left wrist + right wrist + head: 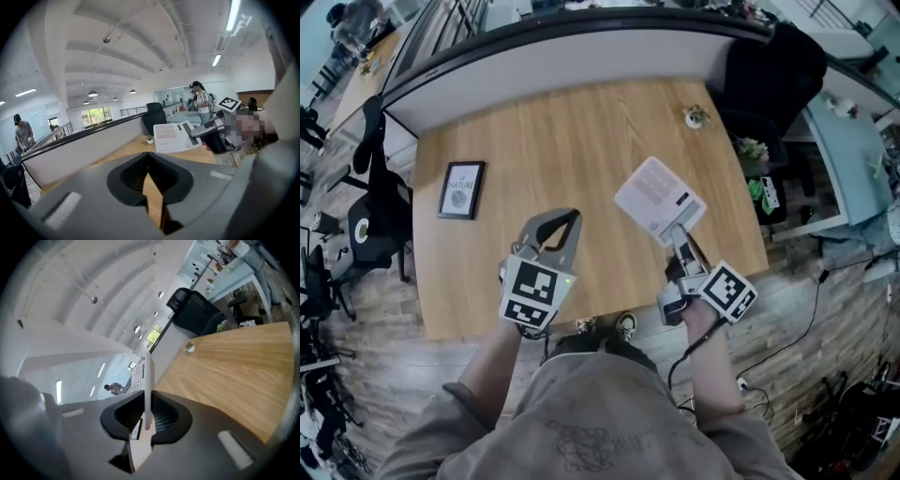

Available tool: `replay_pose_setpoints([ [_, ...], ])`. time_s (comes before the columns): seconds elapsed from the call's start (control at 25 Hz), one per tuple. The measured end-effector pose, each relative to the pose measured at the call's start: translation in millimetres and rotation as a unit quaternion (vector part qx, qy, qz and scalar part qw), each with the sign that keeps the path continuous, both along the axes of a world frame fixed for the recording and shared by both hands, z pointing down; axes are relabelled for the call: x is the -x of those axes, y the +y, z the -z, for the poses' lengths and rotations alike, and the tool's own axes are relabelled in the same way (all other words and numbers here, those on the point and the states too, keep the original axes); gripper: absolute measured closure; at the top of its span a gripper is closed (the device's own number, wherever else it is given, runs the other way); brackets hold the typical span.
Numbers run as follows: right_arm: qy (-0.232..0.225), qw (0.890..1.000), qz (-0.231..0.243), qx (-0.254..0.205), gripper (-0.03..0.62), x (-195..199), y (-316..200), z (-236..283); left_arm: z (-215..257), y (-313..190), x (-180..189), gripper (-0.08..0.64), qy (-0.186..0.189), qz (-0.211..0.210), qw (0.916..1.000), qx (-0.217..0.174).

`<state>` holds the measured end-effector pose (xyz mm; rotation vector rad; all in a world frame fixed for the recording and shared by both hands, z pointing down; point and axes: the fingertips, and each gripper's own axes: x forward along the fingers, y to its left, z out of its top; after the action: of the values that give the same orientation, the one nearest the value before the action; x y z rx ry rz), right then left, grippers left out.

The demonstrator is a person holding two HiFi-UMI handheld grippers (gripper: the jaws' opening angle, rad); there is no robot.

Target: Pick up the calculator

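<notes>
The white calculator [659, 200] hangs in the air above the right part of the wooden table [562, 131], its back facing the head view. My right gripper [680, 234] is shut on its near edge. In the right gripper view the calculator [146, 371] stands edge-on between the jaws of my right gripper [147, 392]. My left gripper [574, 217] is raised over the table's near middle, shut and empty. In the left gripper view, the left gripper [148, 154] has its tips together, and beyond them the calculator [171, 137] shows its keys, held by the right gripper [197, 133].
A framed picture [461, 189] lies flat at the table's left. A small potted plant [696, 116] stands at the far right corner. A black chair [773, 70] sits beyond that corner. A curved partition runs along the table's far edge.
</notes>
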<state>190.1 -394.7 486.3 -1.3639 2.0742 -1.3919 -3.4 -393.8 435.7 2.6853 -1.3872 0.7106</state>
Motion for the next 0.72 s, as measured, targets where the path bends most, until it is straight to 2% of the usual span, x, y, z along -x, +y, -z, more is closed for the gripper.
replay_pose_setpoints([
  [0.12, 0.011, 0.999, -0.015, -0.036, 0.540, -10.2, 9.8, 41.7, 23.4, 1.9, -2.7, 0.558, 0.001, -0.006, 0.9998, -0.020],
  [0.2, 0.022, 0.997, -0.014, -0.079, 0.540, -7.6, 16.4, 70.9, 37.4, 4.9, -0.6, 0.558, 0.004, -0.010, 0.9994, -0.033],
  [0.32, 0.073, 0.989, -0.032, -0.127, 0.540, 1.0, 29.9, 103.4, 54.7, 9.2, 13.3, 0.558, 0.011, -0.014, 0.9986, -0.050],
  [0.56, 0.181, 0.959, -0.081, -0.202, 0.541, 15.6, 51.2, 143.7, 70.8, 15.2, 42.2, 0.558, 0.020, -0.027, 0.9965, -0.076],
  [0.72, 0.237, 0.937, -0.104, -0.234, 0.541, -24.8, 63.8, 168.6, 87.3, 24.2, 13.6, 0.558, 0.015, -0.033, 0.9955, -0.088],
])
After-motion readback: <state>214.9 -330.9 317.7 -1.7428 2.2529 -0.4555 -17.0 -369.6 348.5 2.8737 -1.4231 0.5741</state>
